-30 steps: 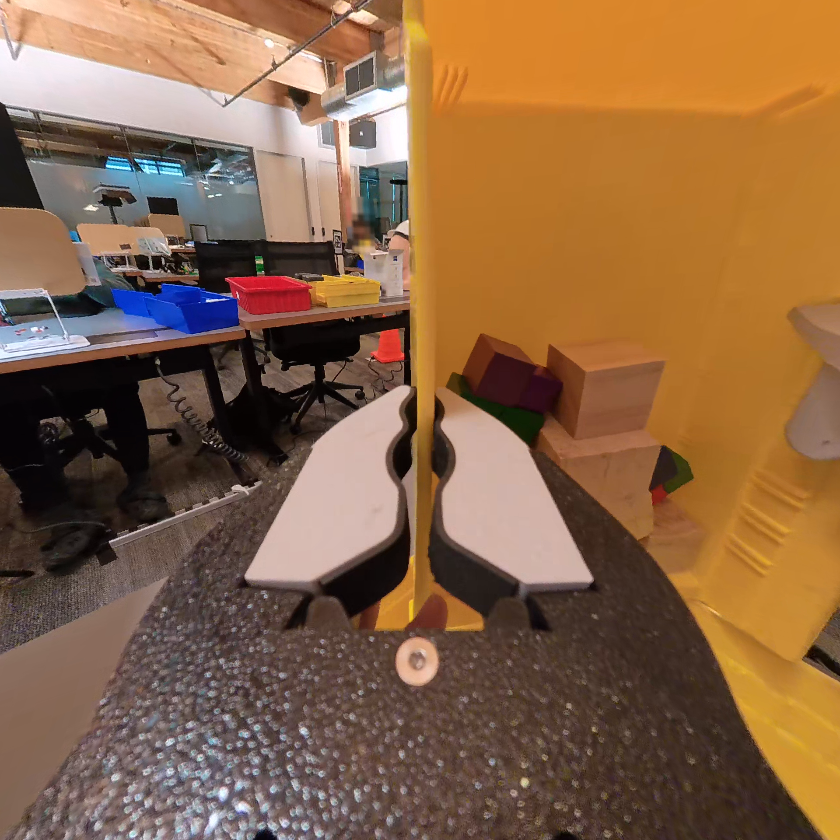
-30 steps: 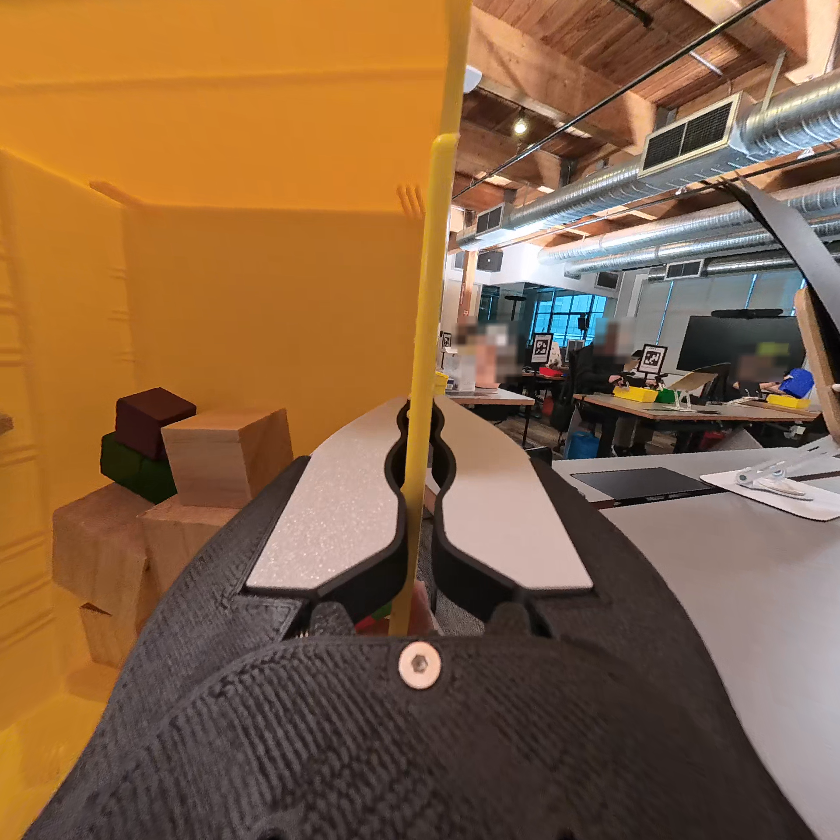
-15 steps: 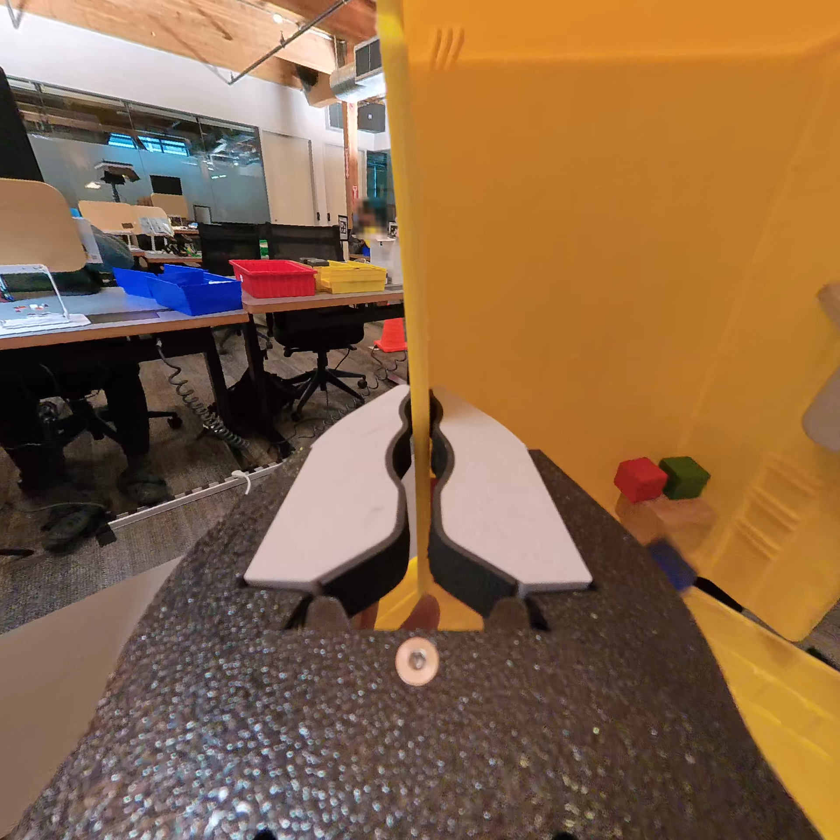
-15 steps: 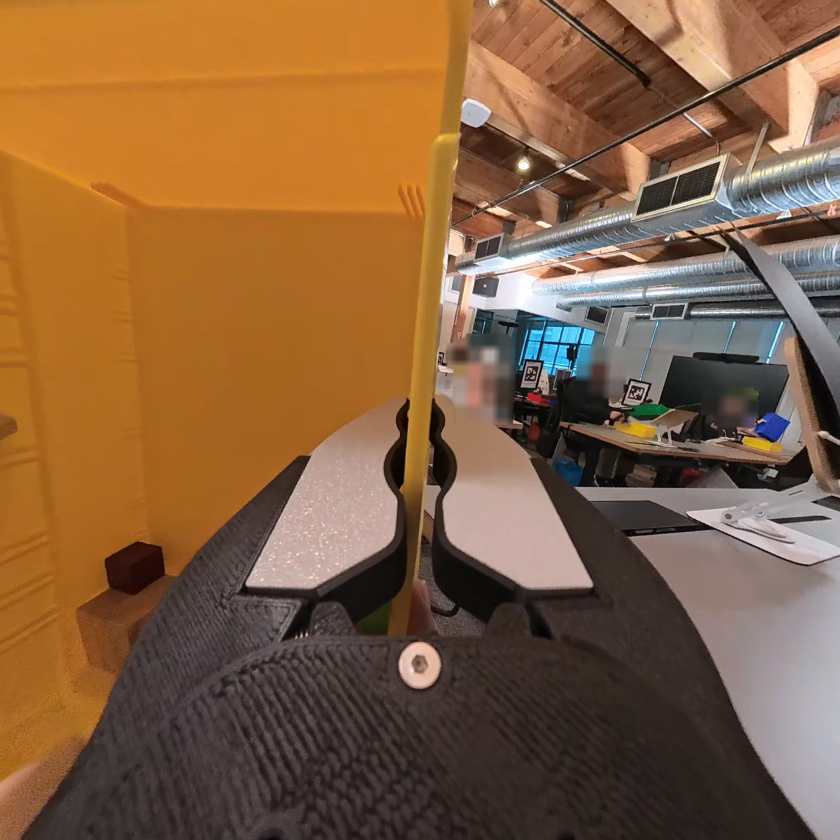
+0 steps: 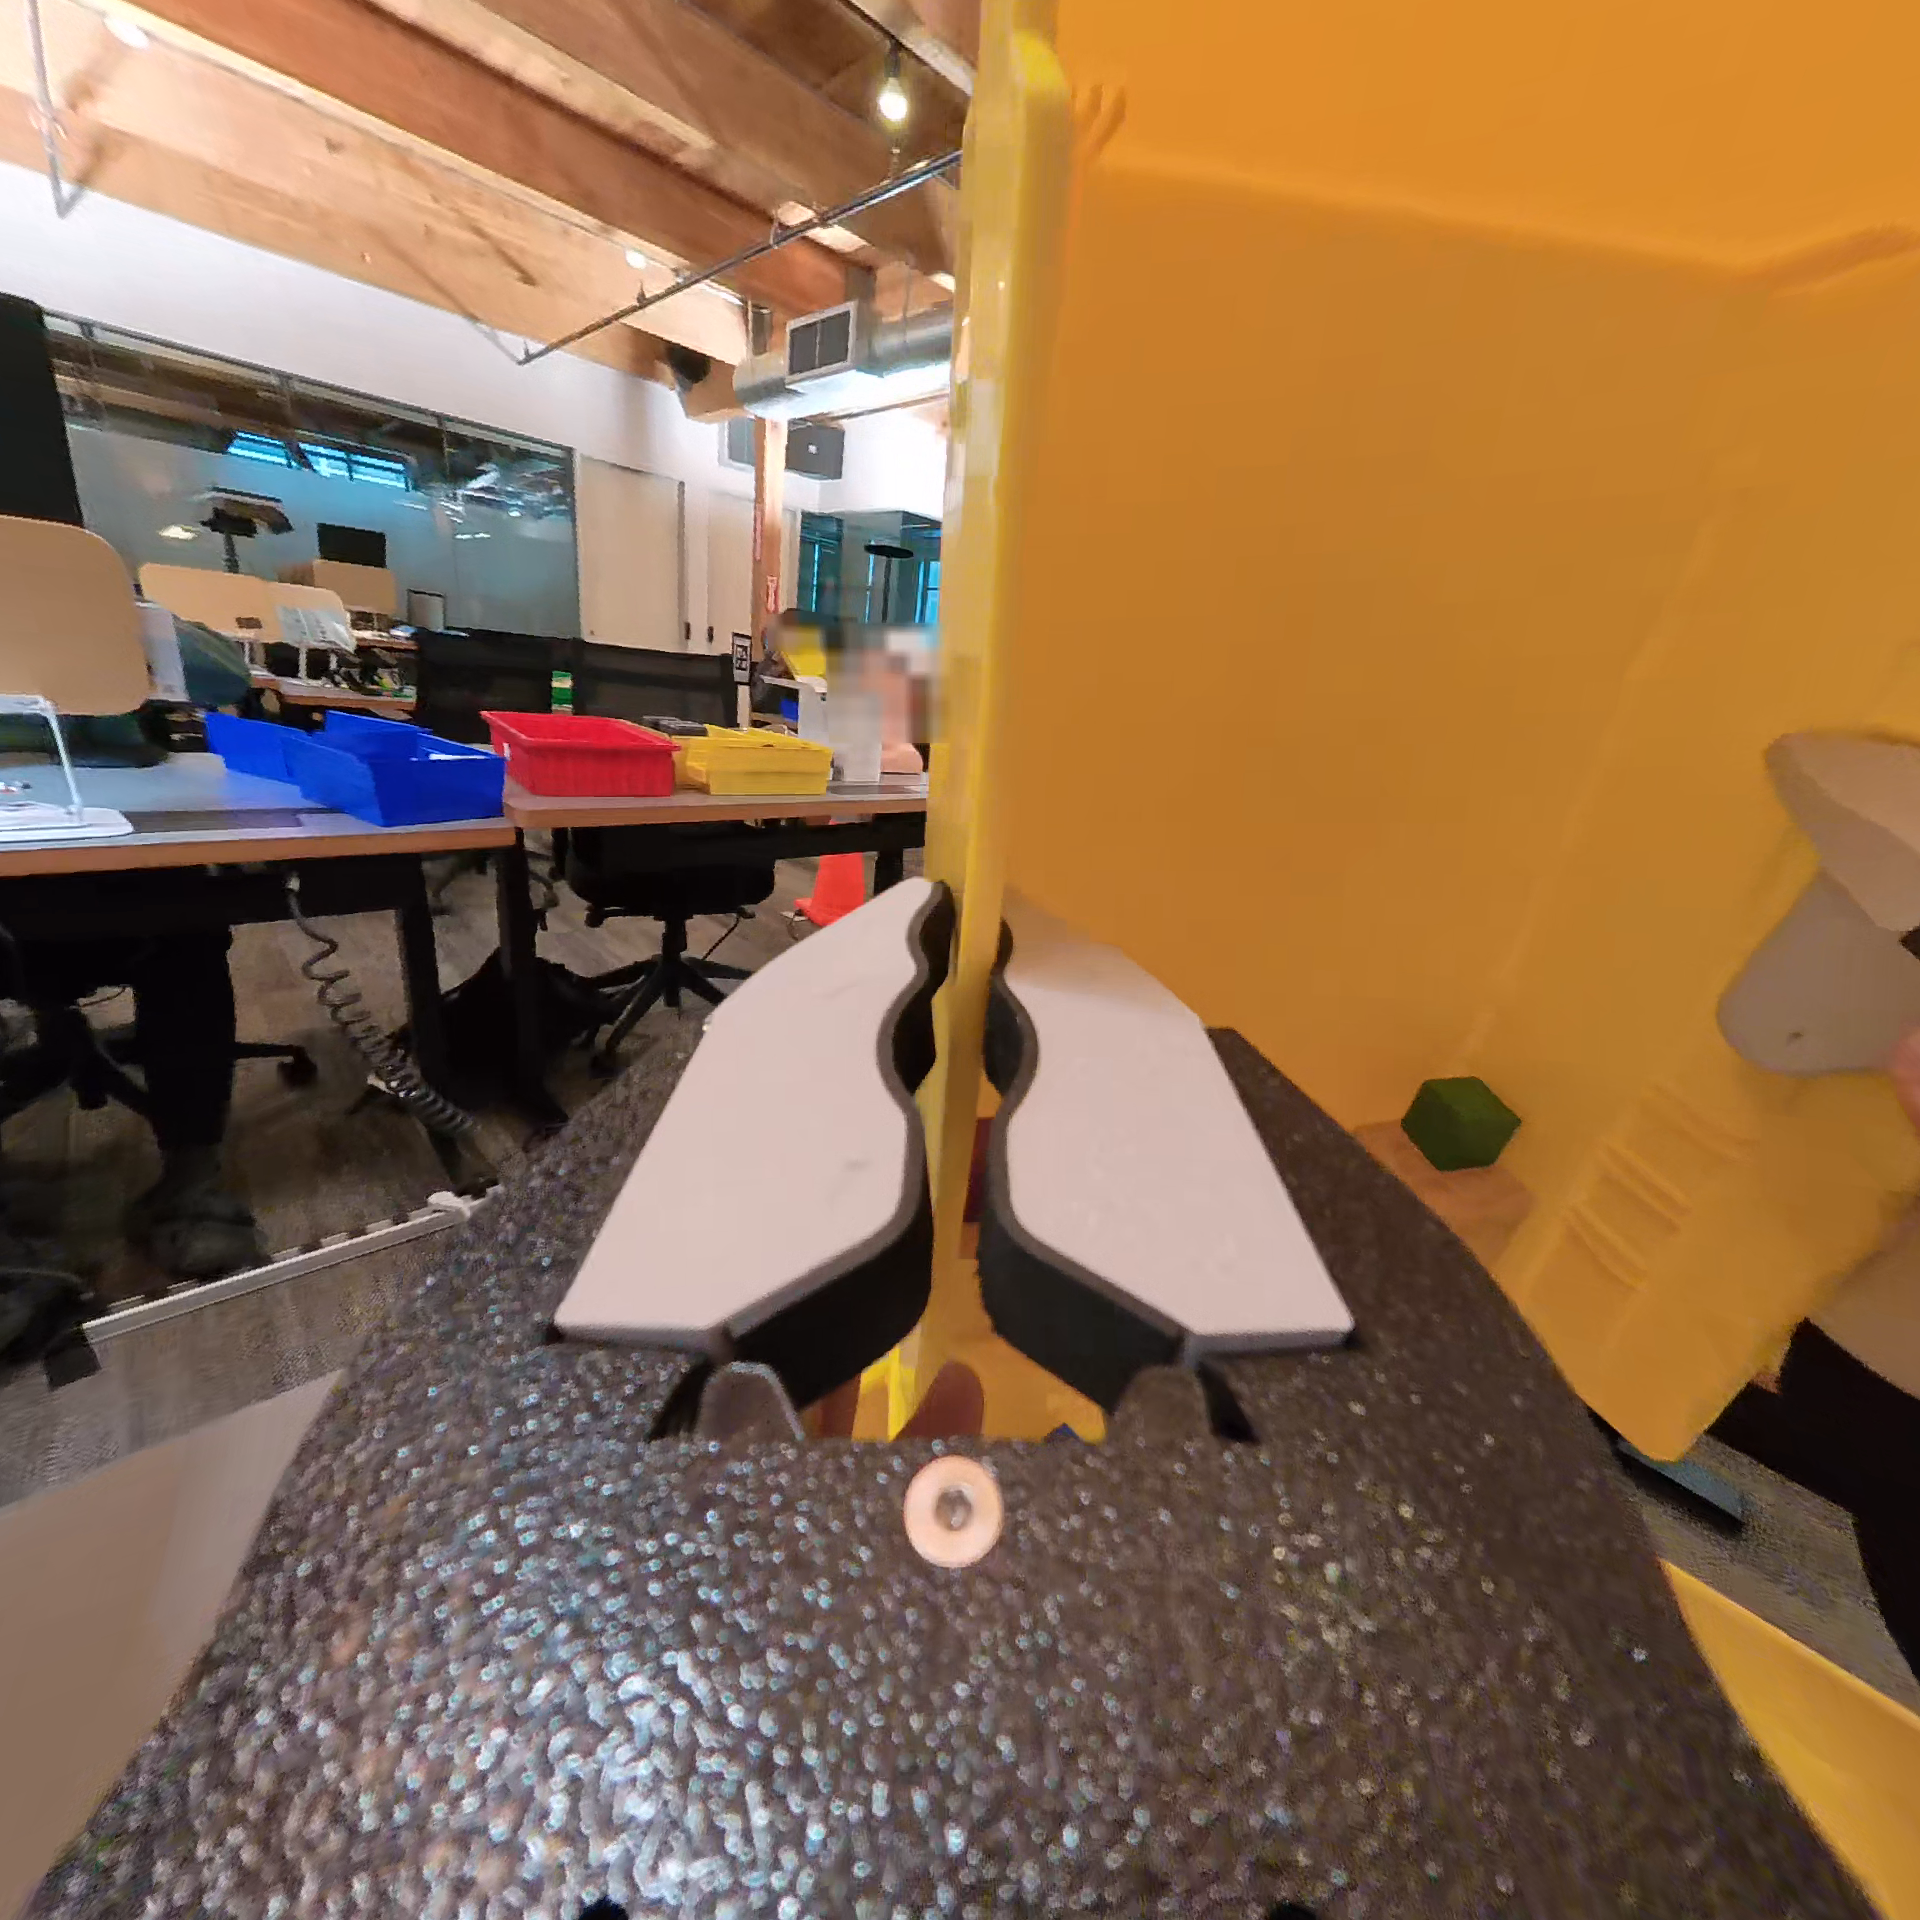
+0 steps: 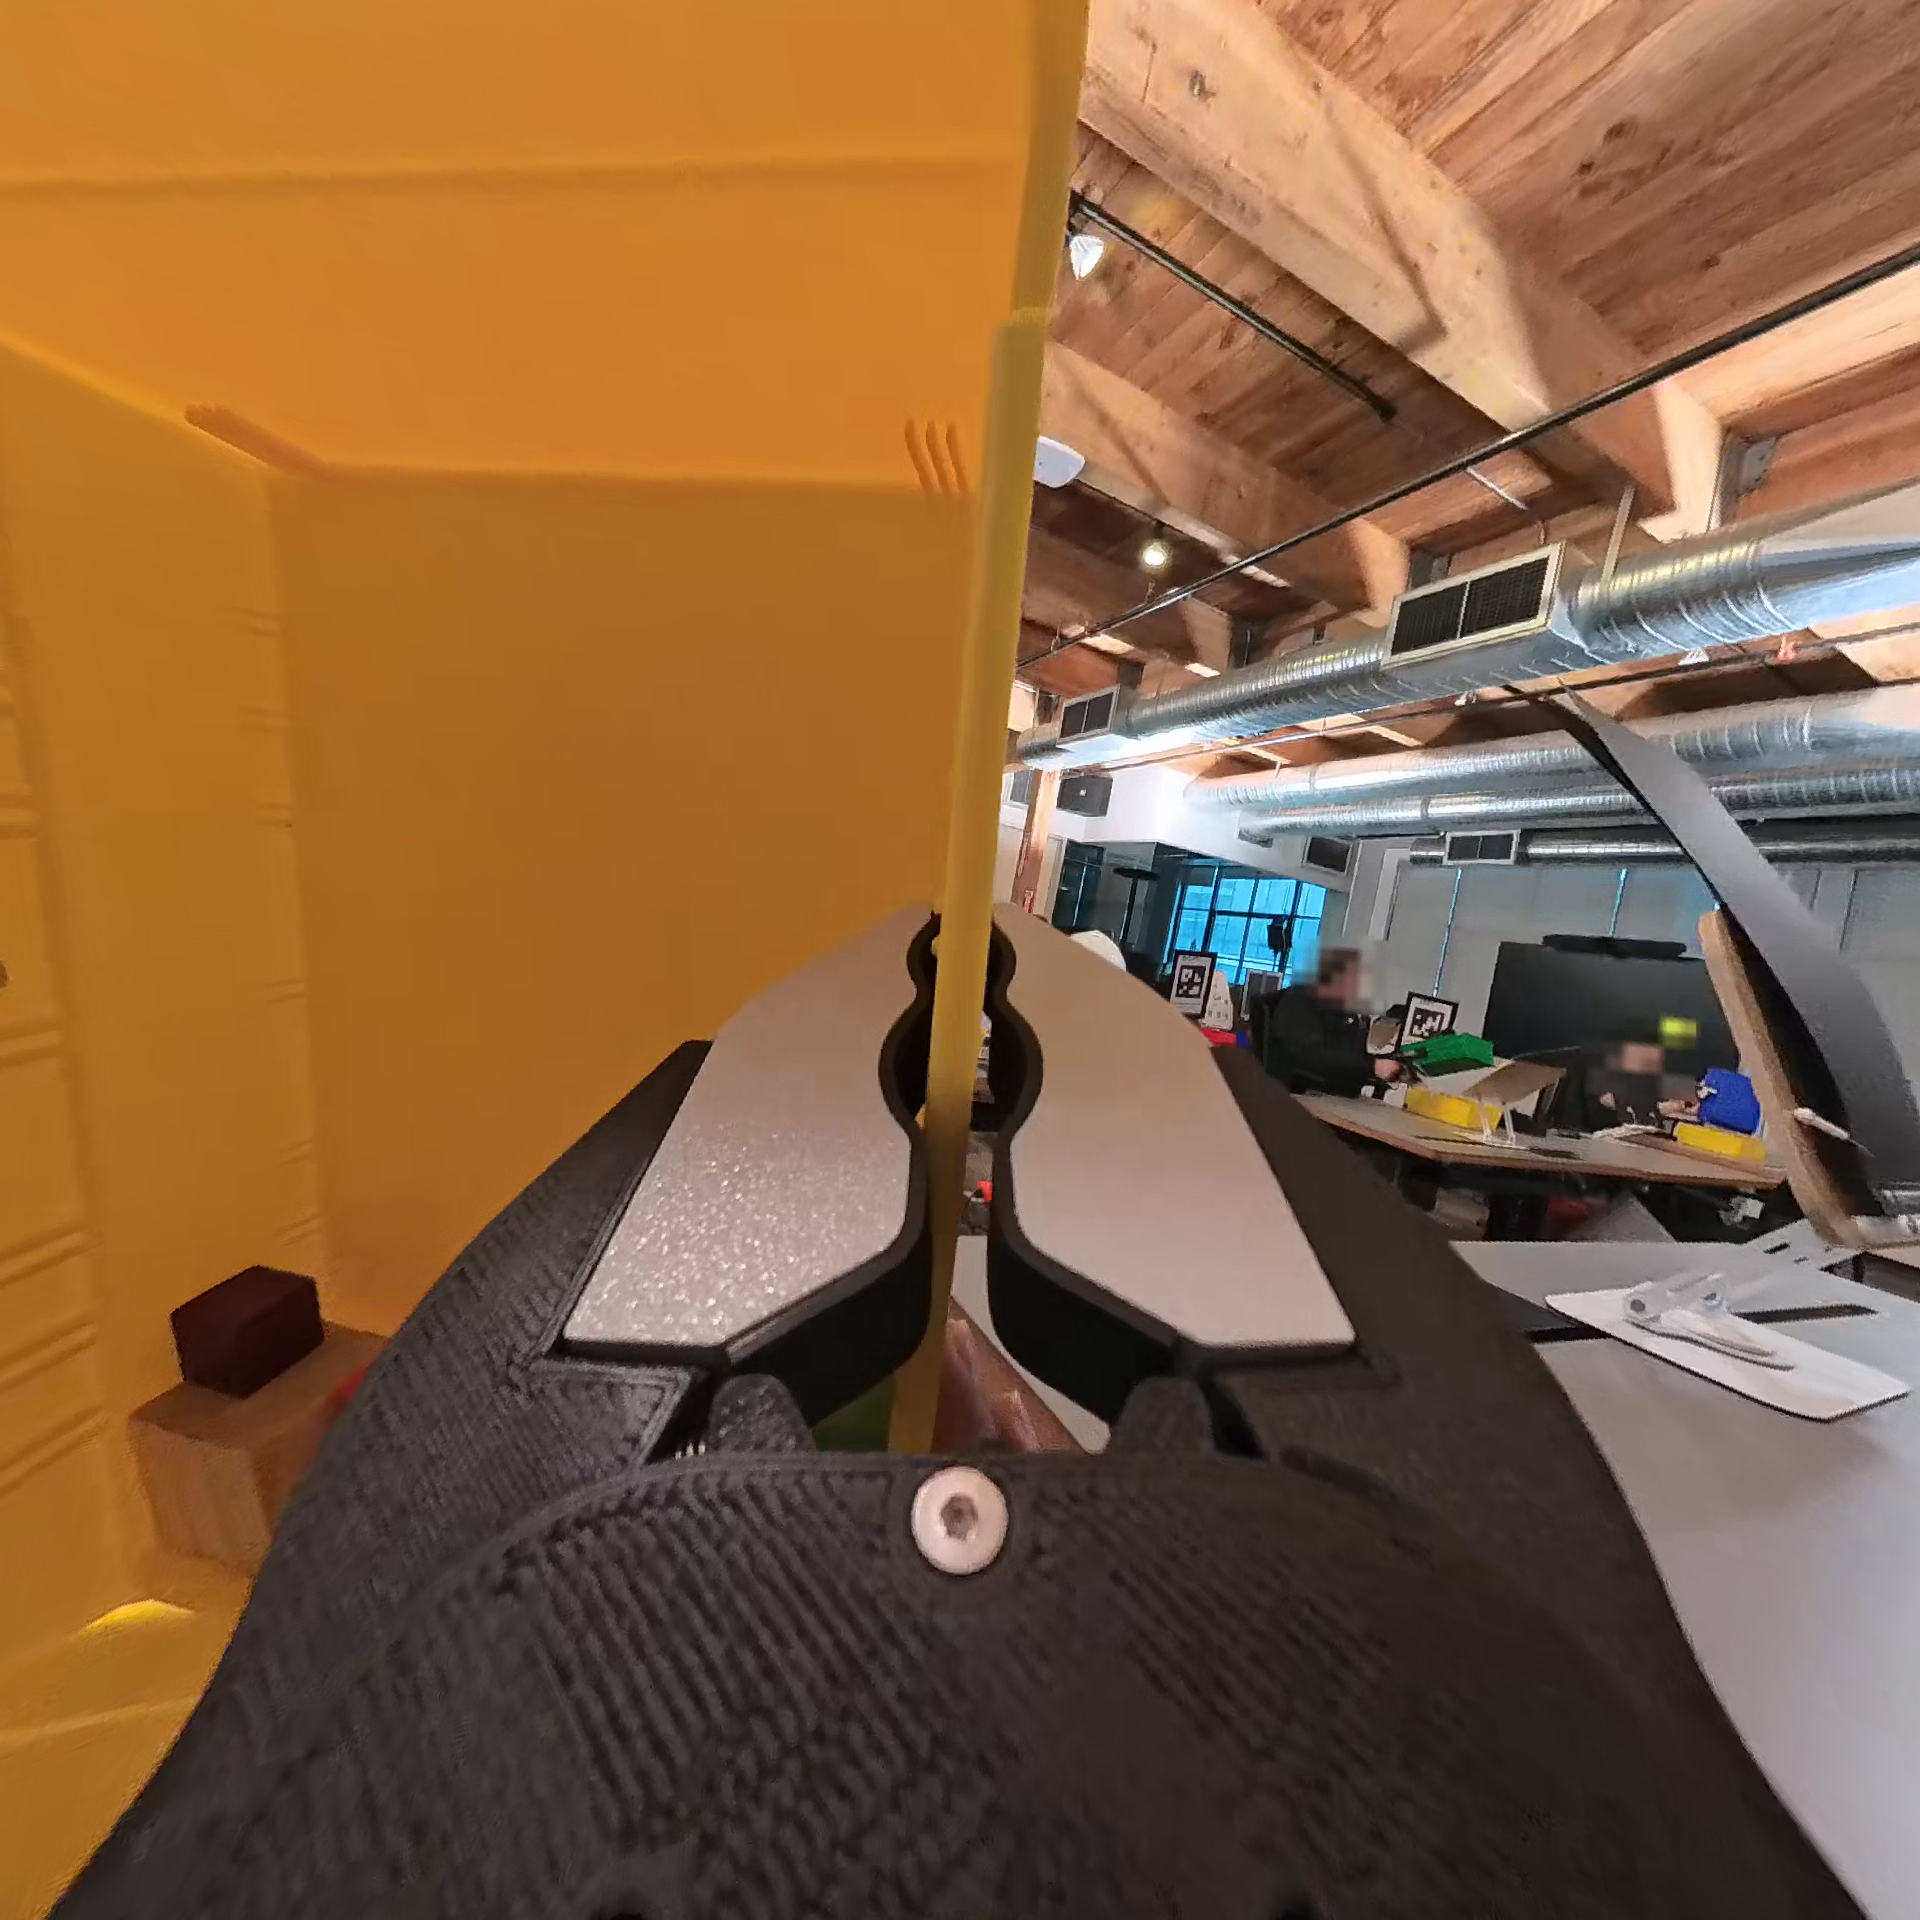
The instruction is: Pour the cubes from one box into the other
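Both of my grippers are squeezed tight on the big yellow plastic box [image 5: 1403,623], one on each side wall. My left gripper [image 5: 961,935] pinches the thin edge of one wall, and the box is tipped far up, so I look right into it. It looks almost empty. I see one small green cube [image 5: 1460,1122] sitting on a pale wooden block [image 5: 1455,1195] down at the low end. Past the box, other tables hold blue, red and yellow trays [image 5: 582,753].

My right gripper [image 6: 961,935] pinches the other wall of the same box. From this side I see a small dark brown cube [image 6: 244,1340] on top of a pale wooden block, also at the low end.

I think the pour is nearly done, with just a few cubes left to slide out. A yellow patch low in the left view may be the other box, but I cannot tell, so I cannot say what landed in it.
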